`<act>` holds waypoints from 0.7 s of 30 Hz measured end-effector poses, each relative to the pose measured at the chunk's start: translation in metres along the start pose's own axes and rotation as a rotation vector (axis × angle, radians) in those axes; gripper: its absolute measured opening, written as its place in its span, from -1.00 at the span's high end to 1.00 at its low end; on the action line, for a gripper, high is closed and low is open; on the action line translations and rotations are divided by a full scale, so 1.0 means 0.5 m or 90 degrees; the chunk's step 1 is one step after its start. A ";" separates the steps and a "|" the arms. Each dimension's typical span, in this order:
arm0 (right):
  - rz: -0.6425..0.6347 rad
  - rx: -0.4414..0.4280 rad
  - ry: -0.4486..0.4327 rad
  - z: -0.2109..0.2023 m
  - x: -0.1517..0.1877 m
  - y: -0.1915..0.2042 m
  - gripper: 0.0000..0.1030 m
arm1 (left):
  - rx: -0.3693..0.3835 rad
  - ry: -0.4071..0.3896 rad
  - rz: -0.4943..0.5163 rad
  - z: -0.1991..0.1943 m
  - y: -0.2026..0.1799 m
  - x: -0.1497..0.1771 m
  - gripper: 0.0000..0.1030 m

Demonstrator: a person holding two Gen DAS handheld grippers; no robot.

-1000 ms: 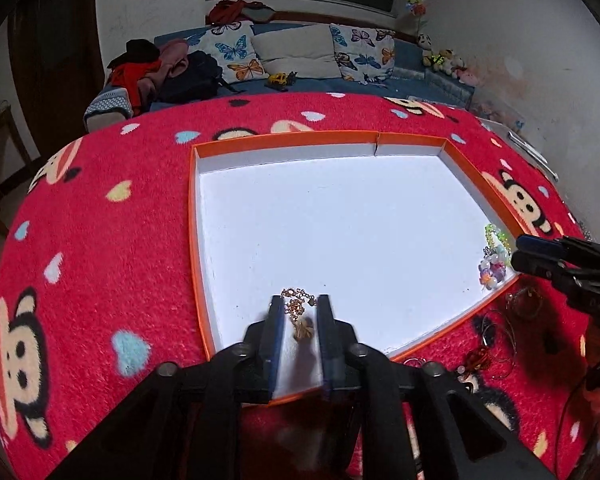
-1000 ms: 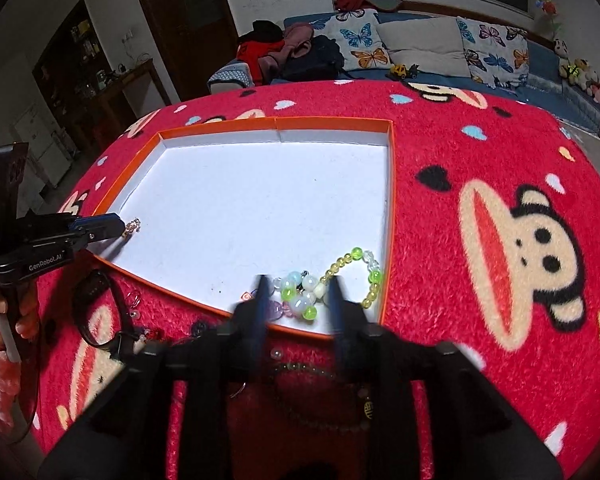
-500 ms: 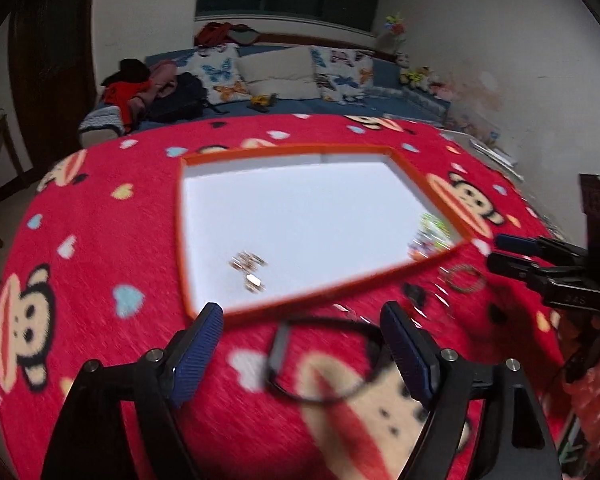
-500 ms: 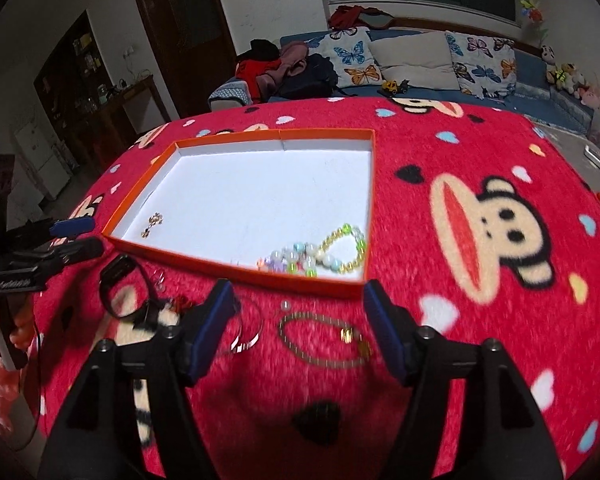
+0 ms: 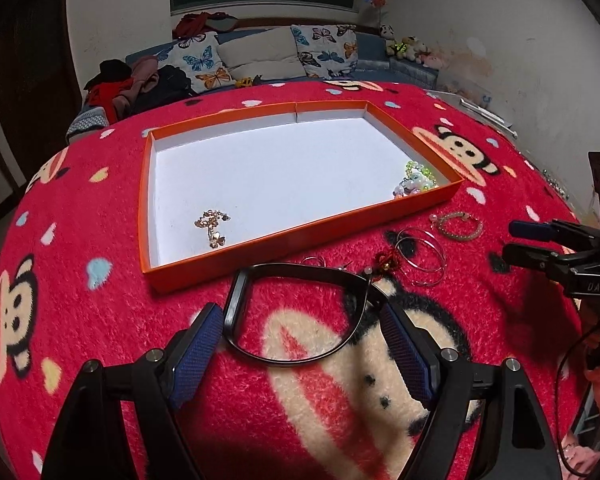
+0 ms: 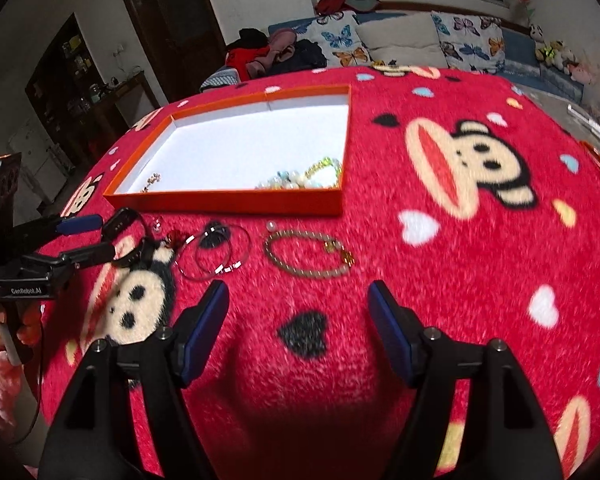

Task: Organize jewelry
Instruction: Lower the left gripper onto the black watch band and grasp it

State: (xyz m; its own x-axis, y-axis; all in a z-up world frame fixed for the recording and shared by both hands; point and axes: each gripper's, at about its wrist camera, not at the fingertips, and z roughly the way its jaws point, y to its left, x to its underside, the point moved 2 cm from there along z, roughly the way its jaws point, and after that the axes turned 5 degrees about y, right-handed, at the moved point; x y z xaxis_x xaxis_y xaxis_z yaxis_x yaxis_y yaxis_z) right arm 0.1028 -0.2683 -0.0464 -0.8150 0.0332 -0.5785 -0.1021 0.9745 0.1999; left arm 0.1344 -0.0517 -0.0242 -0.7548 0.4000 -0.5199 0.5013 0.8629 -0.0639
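The tray's (image 5: 300, 236) white middle lies open; its orange wall seems the only barrier to entry.

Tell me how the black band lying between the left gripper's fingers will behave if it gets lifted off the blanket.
The black band holds an open loop on the blanket, so it probably keeps some shape yet flexes. It looks thin, likely light. Pinched at one side by the left gripper, it may swing or droop.
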 end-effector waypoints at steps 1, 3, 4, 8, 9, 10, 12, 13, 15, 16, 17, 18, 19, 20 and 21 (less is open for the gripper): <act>0.002 0.000 0.003 0.003 0.002 -0.002 -0.40 | -0.002 -0.001 0.002 -0.001 -0.002 0.001 -0.68; 0.003 -0.003 0.006 0.006 0.006 -0.003 -0.40 | -0.009 0.000 0.008 0.003 -0.004 -0.001 -0.69; 0.004 -0.004 0.007 0.007 0.009 -0.002 -0.40 | -0.013 0.000 0.011 0.005 -0.005 -0.002 -0.69; 0.007 -0.008 0.006 0.010 0.007 -0.002 -0.40 | -0.017 0.002 0.016 0.009 -0.006 0.001 -0.69; 0.008 -0.009 0.006 0.011 0.008 -0.003 -0.40 | -0.013 0.000 0.014 0.007 -0.006 0.002 -0.69; 0.008 -0.010 0.007 0.012 0.008 -0.002 -0.40 | -0.007 -0.003 0.010 0.004 -0.004 0.002 -0.69; 0.007 -0.012 0.008 0.015 0.008 -0.002 -0.40 | -0.001 -0.005 0.005 0.003 0.001 0.004 -0.70; 0.007 -0.013 0.010 0.017 0.009 -0.002 -0.40 | -0.001 -0.004 0.003 0.004 0.003 0.004 -0.70; 0.008 -0.015 0.013 0.020 0.008 -0.002 -0.40 | 0.001 -0.002 0.002 0.006 0.005 0.005 -0.71; 0.008 -0.016 0.014 0.020 0.009 -0.002 -0.40 | -0.003 -0.001 0.004 0.008 0.006 0.005 -0.71; 0.009 -0.017 0.014 0.021 0.009 -0.004 -0.40 | -0.006 0.002 0.007 0.010 0.006 0.008 -0.71; 0.012 -0.019 0.015 0.023 0.009 -0.005 -0.40 | -0.011 0.007 0.010 0.014 0.005 0.008 -0.71; 0.014 -0.020 0.015 0.023 0.009 -0.006 -0.40 | -0.015 0.011 0.013 0.016 0.004 0.009 -0.71; 0.015 -0.021 0.016 0.024 0.009 -0.007 -0.40 | -0.019 0.011 0.017 0.017 0.002 0.010 -0.71; 0.016 -0.023 0.016 0.025 0.009 -0.008 -0.40 | -0.023 0.011 0.021 0.018 -0.001 0.010 -0.71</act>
State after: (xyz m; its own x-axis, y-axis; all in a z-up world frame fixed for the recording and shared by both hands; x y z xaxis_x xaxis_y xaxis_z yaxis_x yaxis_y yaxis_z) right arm 0.1067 -0.2694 -0.0596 -0.8317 0.0516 -0.5528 -0.1016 0.9647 0.2429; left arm 0.1344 -0.0528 -0.0345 -0.7450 0.4339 -0.5067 0.5113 0.8593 -0.0160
